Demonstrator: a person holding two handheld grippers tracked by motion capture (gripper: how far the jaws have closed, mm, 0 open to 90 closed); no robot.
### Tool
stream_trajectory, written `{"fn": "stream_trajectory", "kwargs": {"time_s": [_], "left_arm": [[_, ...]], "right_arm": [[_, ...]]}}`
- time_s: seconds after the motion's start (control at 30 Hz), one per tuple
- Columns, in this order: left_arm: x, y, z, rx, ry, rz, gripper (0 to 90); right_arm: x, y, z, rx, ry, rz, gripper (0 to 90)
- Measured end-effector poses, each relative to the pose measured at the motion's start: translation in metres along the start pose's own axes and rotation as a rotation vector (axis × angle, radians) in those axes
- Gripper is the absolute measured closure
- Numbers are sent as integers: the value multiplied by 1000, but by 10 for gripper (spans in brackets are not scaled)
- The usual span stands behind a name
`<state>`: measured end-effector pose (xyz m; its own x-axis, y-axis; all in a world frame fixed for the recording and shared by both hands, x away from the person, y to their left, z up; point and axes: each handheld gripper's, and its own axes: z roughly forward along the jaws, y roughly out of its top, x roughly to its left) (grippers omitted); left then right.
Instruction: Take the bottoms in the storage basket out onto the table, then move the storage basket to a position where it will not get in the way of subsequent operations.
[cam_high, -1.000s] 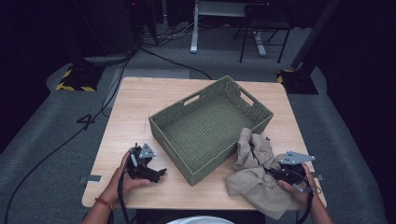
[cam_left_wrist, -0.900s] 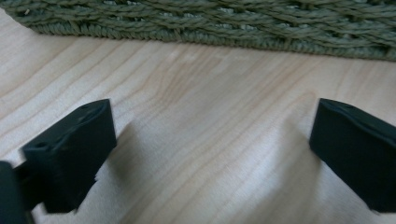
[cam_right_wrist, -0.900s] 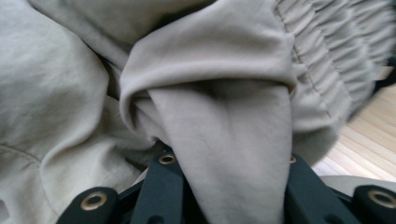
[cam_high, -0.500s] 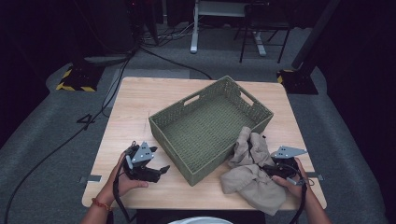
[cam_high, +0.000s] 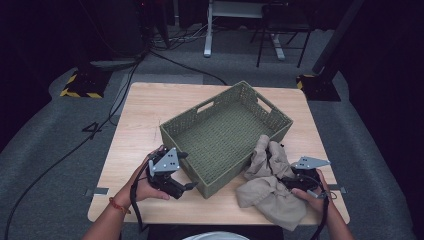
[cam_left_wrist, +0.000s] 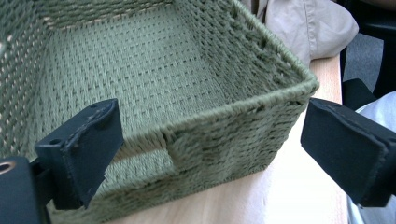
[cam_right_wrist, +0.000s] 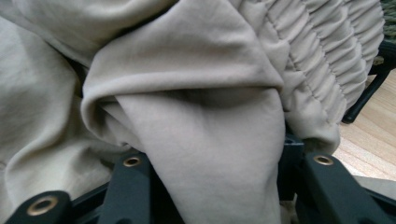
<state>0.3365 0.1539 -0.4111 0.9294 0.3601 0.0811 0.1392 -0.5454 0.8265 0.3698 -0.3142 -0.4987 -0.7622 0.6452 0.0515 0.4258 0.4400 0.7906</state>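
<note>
Since the earlier frame, the person's left gripper (cam_high: 176, 186) has lifted and turned beside the near corner of the green woven basket (cam_high: 227, 135), and the beige garment (cam_high: 267, 187) has bunched closer to the right gripper (cam_high: 292, 181), whose jaws have just been opening with cloth between them. Nearest the viewer, two forearms come in from the bottom edge of the high view. The left gripper's jaws stand wide apart and hold nothing; in the left gripper view the basket's near corner sits between and beyond them. The garment lies crumpled on the wooden table (cam_high: 145, 115) at the near right, one end draped up against the basket's right wall. To do this step well, the right jaws would likely need to take a thick, bundled fold instead of a loose edge, then lift high enough to clear the rim, while the left gripper steadies the basket. In the right gripper view, folds and an elastic cuff cover the jaws, so whether the pads press the cloth cannot be told. Beyond the table, the room is dark and hard to make out.
</note>
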Motion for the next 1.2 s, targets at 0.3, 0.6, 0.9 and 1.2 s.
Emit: {"fn": "stream_trajectory", "kwargs": {"time_s": [0.3,0.6,0.9,1.2], "left_arm": [[7,17,20,47,-78,38,96],[23,15,31,106,-301,73,199],[14,20,45,185,-265,189,326],[17,19,46,177,-239,172,389]], "right_arm": [[-1,-1,0,-4,2,12,533],[-1,-1,1,-6,7,18,525],[0,-1,1,-5,-6,12,510],[2,1,0,4,-27,-7,486]]}}
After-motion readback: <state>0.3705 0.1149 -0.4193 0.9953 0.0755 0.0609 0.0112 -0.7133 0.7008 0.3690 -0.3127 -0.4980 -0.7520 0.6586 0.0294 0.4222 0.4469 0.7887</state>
